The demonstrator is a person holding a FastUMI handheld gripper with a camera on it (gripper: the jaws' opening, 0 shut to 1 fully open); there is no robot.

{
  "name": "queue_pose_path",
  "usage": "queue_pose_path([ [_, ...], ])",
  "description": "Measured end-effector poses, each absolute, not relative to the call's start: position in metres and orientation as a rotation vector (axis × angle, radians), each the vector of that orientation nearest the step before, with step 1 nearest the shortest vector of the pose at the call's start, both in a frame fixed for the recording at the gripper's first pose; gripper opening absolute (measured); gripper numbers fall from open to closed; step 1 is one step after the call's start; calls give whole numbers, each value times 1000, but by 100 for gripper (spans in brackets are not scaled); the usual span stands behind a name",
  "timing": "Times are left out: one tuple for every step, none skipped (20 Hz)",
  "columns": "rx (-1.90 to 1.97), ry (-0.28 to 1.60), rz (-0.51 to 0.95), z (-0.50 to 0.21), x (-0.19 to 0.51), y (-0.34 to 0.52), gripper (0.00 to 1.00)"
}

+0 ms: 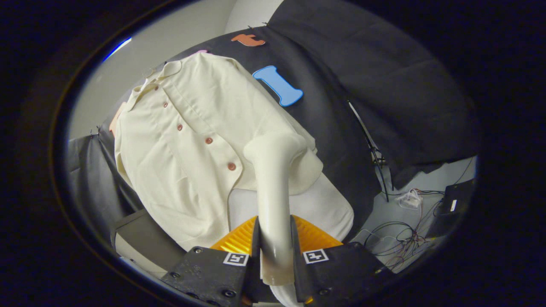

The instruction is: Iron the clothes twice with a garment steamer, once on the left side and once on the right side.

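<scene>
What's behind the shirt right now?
Behind the shirt hangs the booth's black cloth, showing around its edges. What the shirt hangs from is covered. The gripper is shut on the steamer, head at the lower hem.

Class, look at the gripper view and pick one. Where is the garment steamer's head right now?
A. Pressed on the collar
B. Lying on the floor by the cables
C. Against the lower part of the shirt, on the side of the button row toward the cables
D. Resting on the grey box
C: the tool is shut on the garment steamer, whose head meets the shirt low down, beside the lowest buttons.
</scene>
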State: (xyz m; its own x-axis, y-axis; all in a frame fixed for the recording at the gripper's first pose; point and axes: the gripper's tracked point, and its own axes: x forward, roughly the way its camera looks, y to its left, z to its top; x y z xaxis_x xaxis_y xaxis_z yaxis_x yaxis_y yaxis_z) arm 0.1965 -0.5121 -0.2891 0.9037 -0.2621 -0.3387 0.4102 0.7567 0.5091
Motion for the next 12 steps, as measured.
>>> queue_pose_path([
  [606, 262, -389, -293, 192, -514, 32],
  [595, 264, -409, -296, 187, -517, 32],
  [593, 267, -422, -298, 184, -518, 32],
  [603, 265, -424, -298, 180, -517, 32],
  [615, 261, -421, -297, 176, -514, 32],
  [617, 262, -419, -296, 174, -509, 32],
  [612, 264, -416, -296, 170, -505, 32],
  [606, 267, -410, -293, 166, -499, 32],
  [605, 267, -405, -290, 161, -493, 32],
  [610, 245, -404, -281, 156, -486, 32],
  [620, 215, -394, -269, 153, -479, 32],
  [632, 190, -377, -256, 150, -468, 32],
])
